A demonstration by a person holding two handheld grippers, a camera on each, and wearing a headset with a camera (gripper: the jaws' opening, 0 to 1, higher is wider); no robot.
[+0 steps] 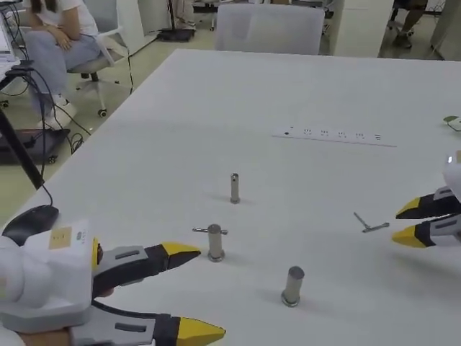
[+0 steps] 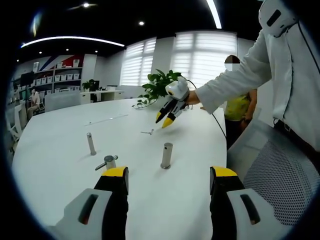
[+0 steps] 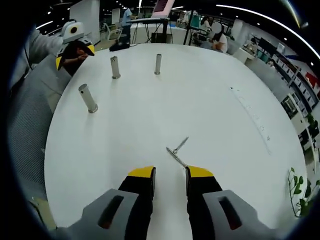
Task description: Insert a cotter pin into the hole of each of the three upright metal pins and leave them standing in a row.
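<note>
Beside loose cotter pins (image 1: pixel 369 224) the right hand-held gripper (image 1: pixel 397 224) gapes, the left hand-held gripper (image 1: pixel 209 292) likewise, its label (image 1: pixel 60 237) unreadable

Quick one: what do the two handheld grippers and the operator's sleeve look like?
Both alike: left gripper and right gripper have white housings, dark grey jaws with recessed slots, yellow tips. A tan sticker marks the left housing. The sleeve is white, long.

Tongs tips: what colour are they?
Yellow. The left tongs show it best in the left gripper view.
</note>
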